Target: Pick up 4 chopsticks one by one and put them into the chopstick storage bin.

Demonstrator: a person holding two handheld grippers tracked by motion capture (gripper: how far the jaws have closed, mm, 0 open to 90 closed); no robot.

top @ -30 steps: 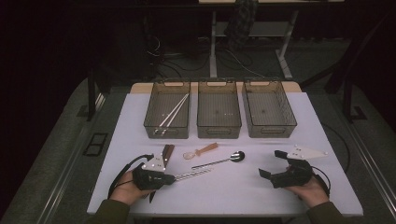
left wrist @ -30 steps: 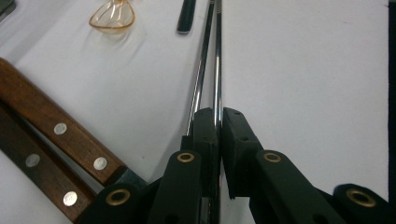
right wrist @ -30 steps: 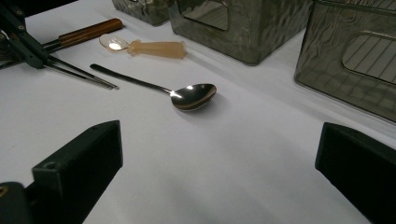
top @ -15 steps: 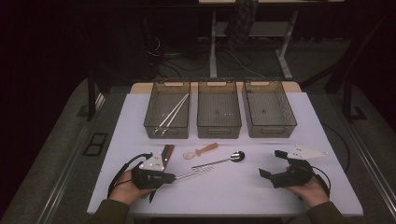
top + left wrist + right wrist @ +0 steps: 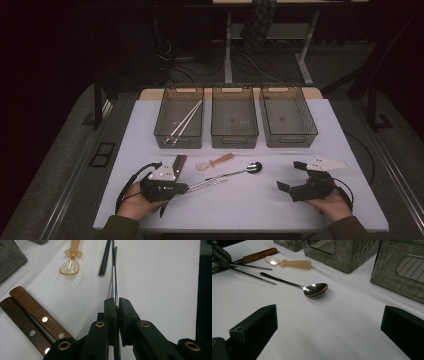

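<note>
Here the metal chopsticks (image 5: 114, 277) lie pinched between the jaws of the left gripper (image 5: 117, 305), which are clamped tight on them; the thin rods run straight ahead from the jaw tips over the white table (image 5: 250, 205). Just beyond the rods' side lies a steel spoon (image 5: 240, 172), and farther off an amber plastic spoon (image 5: 70, 263). Beside the gripper sit two wooden handles (image 5: 35, 320). The right gripper (image 5: 295, 187), well apart, holds its jaws wide with nothing between.
</note>
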